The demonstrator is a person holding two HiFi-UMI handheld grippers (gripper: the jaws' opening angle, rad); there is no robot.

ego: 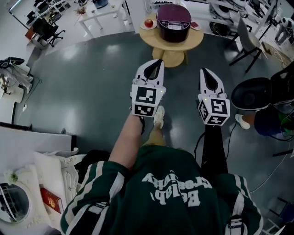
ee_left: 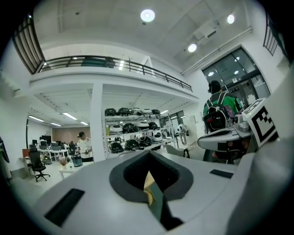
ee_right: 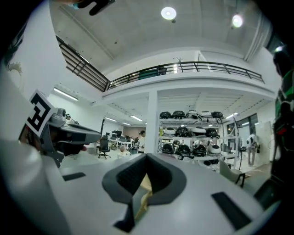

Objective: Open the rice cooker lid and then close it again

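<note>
This is a large open-plan lab or test workshop with office space, two storeys high. A mezzanine with a dark railing (ee_left: 115,62) runs above the hall. Round lights (ee_left: 147,15) sit in the high white ceiling, and the floor (ego: 92,82) is polished grey. A white shelf rack (ee_left: 133,133) holds rows of rounded black and white devices. White desks (ego: 98,13) and black office chairs (ee_left: 37,163) stand at the sides, beside tall glazed panels (ee_left: 239,78).

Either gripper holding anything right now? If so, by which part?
Nothing is held. The left gripper and right gripper both have their jaws together with nothing between them. Both are well short of the rice cooker, whose lid is down.
</note>
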